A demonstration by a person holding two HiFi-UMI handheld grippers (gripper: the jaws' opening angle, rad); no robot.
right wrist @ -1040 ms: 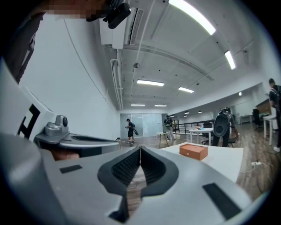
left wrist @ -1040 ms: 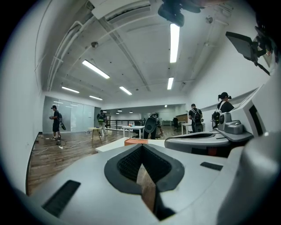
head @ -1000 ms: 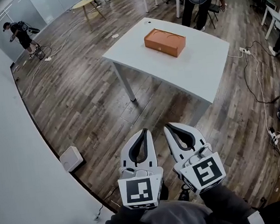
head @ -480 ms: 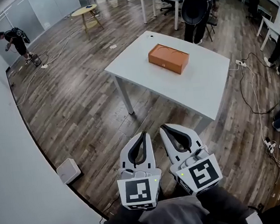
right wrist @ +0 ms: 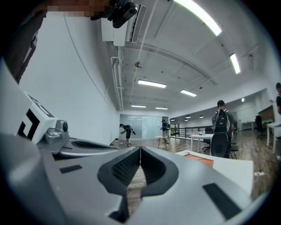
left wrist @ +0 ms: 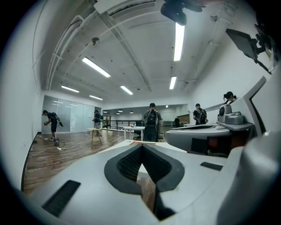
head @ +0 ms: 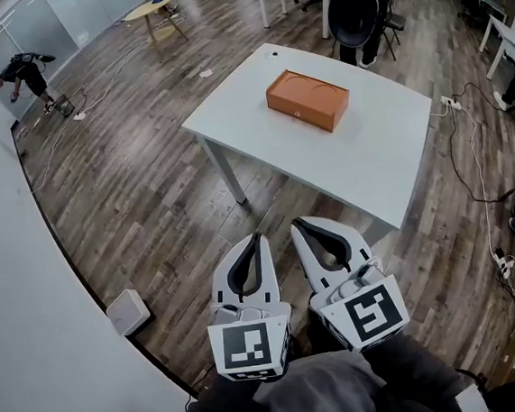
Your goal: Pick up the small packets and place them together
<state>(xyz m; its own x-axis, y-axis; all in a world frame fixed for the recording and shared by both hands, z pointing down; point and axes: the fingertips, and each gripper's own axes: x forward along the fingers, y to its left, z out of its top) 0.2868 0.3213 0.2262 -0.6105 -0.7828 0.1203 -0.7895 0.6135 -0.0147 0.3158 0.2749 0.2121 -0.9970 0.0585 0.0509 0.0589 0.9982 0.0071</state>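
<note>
Floor [head: 267,207] lies between right gripper [head: 301,227] and table [head: 364,186] edge.

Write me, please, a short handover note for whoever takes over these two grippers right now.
Left gripper: shut, empty.
Right gripper: shut, empty.
Both are held side by side over the wood floor, short of the white table.
Things: an orange box lies on the table; no small packets can be seen from here.
Done: nothing picked up or grouped.
Left: reach the table, find the packets (perhaps in the box, only a guess), open the jaws, pick them up and place them together.
</note>
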